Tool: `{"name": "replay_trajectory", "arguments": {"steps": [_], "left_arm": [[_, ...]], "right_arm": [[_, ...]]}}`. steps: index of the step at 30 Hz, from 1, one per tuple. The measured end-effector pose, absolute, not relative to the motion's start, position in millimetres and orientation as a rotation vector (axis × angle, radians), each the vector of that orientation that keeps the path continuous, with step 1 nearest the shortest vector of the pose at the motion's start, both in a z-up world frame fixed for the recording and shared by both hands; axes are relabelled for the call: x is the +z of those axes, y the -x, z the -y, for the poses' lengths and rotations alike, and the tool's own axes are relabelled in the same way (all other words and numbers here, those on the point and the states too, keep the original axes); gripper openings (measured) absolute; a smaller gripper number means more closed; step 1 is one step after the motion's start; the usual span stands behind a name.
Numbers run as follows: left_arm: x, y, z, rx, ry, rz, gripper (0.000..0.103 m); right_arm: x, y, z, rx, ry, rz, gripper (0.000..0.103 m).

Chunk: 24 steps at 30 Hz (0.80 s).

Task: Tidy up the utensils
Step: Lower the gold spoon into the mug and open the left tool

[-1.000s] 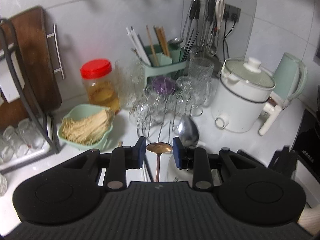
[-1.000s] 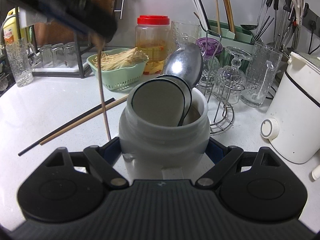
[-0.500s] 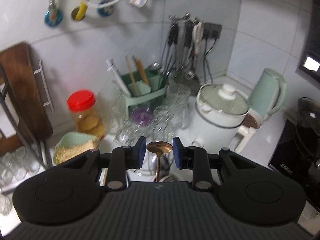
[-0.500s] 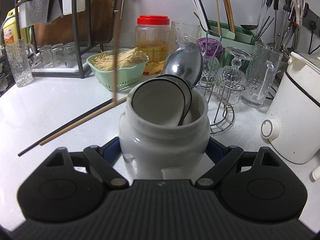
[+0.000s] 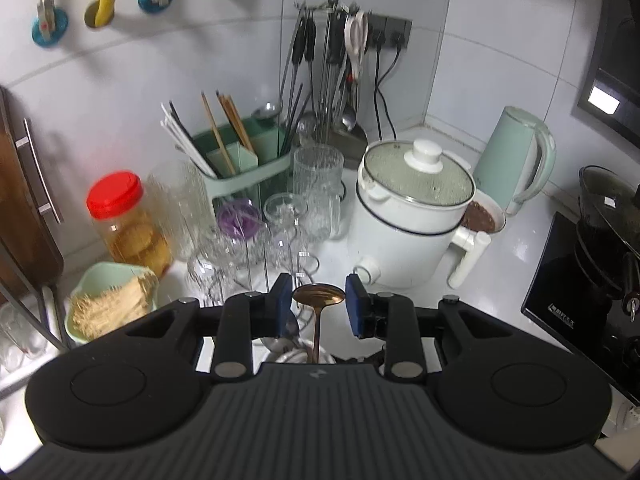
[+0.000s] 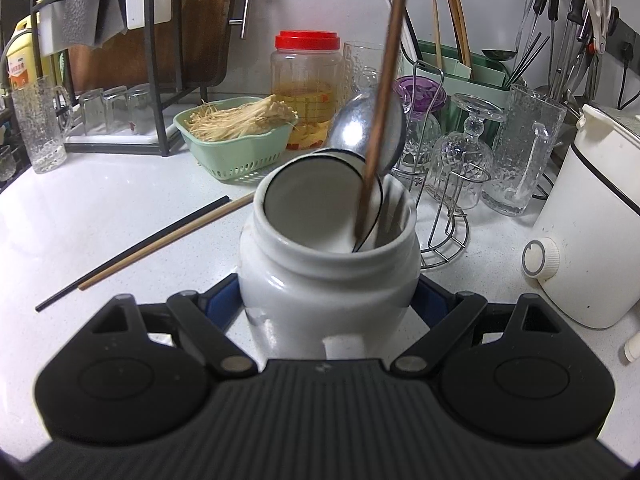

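My left hand-held gripper [image 5: 319, 304] tips downward, its blue pads [image 5: 282, 305] set a little apart with a copper spoon [image 5: 319, 295] between them; I can't tell whether they pinch it. My right hand-held gripper [image 6: 329, 300] sits low, angled down, its jaws spread wide and closed on a white jar [image 6: 329, 276].

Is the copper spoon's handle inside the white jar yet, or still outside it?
Inside. In the right wrist view the copper spoon slants down and its handle end passes below the rim of the white jar, beside the white-bowled spoon there.
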<state>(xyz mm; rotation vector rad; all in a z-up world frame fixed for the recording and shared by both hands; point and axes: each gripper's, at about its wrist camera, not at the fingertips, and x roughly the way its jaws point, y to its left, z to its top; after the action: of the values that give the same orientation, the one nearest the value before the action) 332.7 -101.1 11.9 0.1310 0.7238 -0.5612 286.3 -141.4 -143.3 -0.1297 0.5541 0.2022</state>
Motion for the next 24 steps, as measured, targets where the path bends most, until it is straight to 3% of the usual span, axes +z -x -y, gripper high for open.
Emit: {"name": "replay_trajectory", "arguments": {"steps": [17, 24], "left_arm": [[-36, -365, 113, -0.566, -0.159, -0.995, 0.033], [-48, -366, 111, -0.553, -0.153, -1.026, 0.033]], "right_arm": [[-145, -284, 139, 0.202, 0.16, -0.546, 0.092], [-145, -285, 139, 0.201, 0.161, -0.547, 0.092]]}}
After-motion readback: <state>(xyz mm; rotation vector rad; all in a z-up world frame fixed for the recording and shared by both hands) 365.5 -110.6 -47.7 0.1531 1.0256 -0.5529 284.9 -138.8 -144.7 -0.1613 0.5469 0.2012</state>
